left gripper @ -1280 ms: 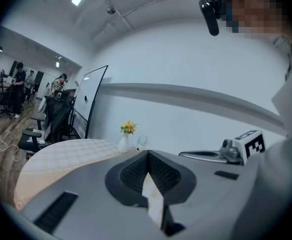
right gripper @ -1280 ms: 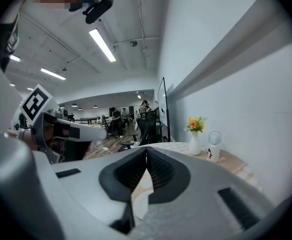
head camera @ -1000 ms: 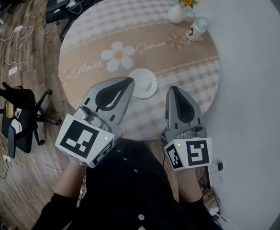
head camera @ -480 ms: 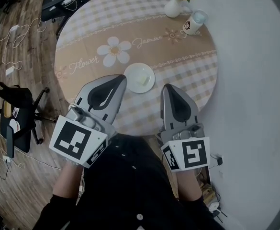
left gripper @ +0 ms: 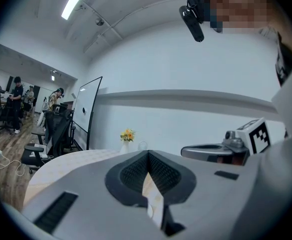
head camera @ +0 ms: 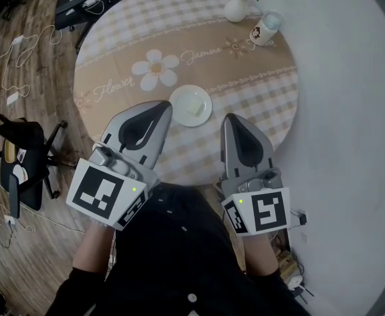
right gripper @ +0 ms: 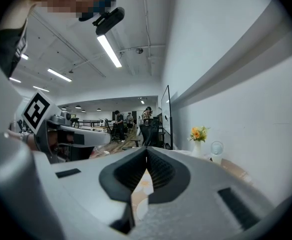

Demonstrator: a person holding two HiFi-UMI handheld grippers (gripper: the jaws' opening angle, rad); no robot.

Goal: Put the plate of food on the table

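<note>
Head view: shows the left gripper [head camera: 164,106] and the right gripper [head camera: 230,119] side by side above the near edge of a round table under a beige checked cloth with a daisy print [head camera: 258,91], both with jaws pressed together and gripping nothing. Puts the small white round plate [head camera: 191,105], carrying a pale piece of food [head camera: 195,108], flat on the cloth just ahead of the two tips and between them, nearer the left one. Finds nothing between either tip and the plate. Sets a white vase of yellow and orange flowers [head camera: 238,6] and a clear glass with a printed label [head camera: 265,30] well beyond the right gripper, at the table's far edge. Leaves a black office chair [head camera: 22,166] on the wooden floor out past the left gripper. Left gripper view: looks along closed jaws on the left gripper [left gripper: 148,154] that meet at their tips, with only a slit of cloth behind them. Shows the vase [left gripper: 127,135] and glass [left gripper: 143,145] far ahead, a whiteboard [left gripper: 88,111] off to the left, and the right gripper [left gripper: 220,150] close by on the right. Right gripper view: likewise shows the right gripper [right gripper: 146,156] with jaws together and empty. Places the vase [right gripper: 197,136] and glass [right gripper: 216,149] ahead to the right and the left gripper [right gripper: 71,136] beside it on the left.
</note>
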